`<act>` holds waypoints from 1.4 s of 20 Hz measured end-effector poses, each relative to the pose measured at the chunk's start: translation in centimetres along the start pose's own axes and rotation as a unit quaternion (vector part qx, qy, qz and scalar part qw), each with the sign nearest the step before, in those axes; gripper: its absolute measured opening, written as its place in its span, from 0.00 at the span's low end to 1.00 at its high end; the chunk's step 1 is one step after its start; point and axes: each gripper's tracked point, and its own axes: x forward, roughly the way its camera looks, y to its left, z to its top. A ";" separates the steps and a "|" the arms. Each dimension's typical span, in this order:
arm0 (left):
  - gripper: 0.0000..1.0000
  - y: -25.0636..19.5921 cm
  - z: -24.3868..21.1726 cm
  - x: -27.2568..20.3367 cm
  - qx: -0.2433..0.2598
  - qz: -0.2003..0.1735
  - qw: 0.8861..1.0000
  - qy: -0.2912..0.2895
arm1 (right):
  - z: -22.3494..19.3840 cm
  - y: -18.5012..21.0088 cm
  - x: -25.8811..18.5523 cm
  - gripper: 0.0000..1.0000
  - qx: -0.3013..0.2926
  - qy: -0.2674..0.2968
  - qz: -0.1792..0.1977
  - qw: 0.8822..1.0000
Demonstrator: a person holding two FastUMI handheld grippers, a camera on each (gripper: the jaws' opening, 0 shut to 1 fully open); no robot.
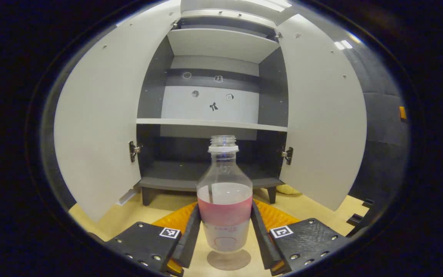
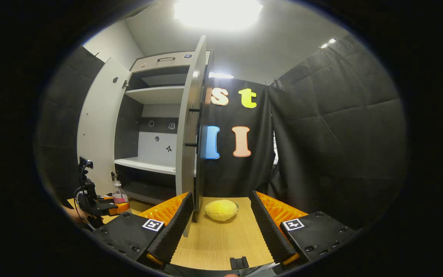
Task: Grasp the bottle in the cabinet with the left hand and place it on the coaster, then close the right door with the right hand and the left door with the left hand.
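Wooden worktop (image 1: 129, 215) before our open cabinet (image 1: 214, 123).
We see the left gripper (image 1: 225, 234) fingers flanking the bottle (image 1: 224, 200); contact unclear. Right gripper (image 2: 221, 231) fingers stand apart.

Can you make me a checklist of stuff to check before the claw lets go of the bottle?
1. Bottle upright between the left claw's fingers: ok.
2. Bottle over the round coaster: ok.
3. Bottle actually resting on the coaster: cannot tell.
4. Left door and right door shut: not ok, both open.
5. Right claw empty and open for the right door: ok.
6. Yellow lump away from the right door's swing: cannot tell.
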 end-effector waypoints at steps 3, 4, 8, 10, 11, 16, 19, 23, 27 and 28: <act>0.70 -0.1 -2.3 0.0 -0.001 0.005 1.000 0.007 | 0.0 -0.1 -0.3 0.96 -0.016 0.000 0.001 1.000; 0.70 -0.2 -2.9 0.1 0.000 0.008 1.000 0.007 | -0.1 -0.2 -0.2 0.96 -0.015 0.000 0.000 1.000; 0.70 -0.1 -5.5 0.4 0.014 0.016 1.000 0.018 | -1.0 -0.1 -0.1 0.96 -0.009 0.010 0.003 1.000; 0.70 0.1 -6.6 0.5 0.001 0.022 1.000 0.019 | -1.2 -0.3 -0.4 0.96 -0.009 0.013 0.000 1.000; 0.70 0.2 -6.8 0.4 -0.001 0.028 1.000 0.014 | -1.3 -0.4 -0.5 0.96 -0.008 0.013 -0.002 1.000; 0.70 0.0 -8.9 0.4 0.006 0.048 0.999 0.016 | -2.1 -0.9 -0.1 0.96 -0.012 0.020 -0.011 1.000; 0.72 -0.5 -9.1 0.2 0.017 0.053 0.998 0.016 | -2.4 -1.2 -0.1 0.96 -0.016 0.020 -0.016 1.000; 0.80 -0.8 -8.4 0.4 0.012 0.058 0.998 0.024 | -2.8 -0.9 0.6 0.96 -0.012 0.021 -0.013 1.000; 0.90 -1.5 -7.5 -0.4 0.026 0.054 0.998 0.023 | -2.7 -0.6 0.9 0.96 -0.004 0.018 -0.004 1.000; 0.90 -1.6 -7.3 -0.4 0.027 0.054 0.998 0.024 | -2.6 -0.6 1.0 0.96 -0.002 0.017 -0.002 1.000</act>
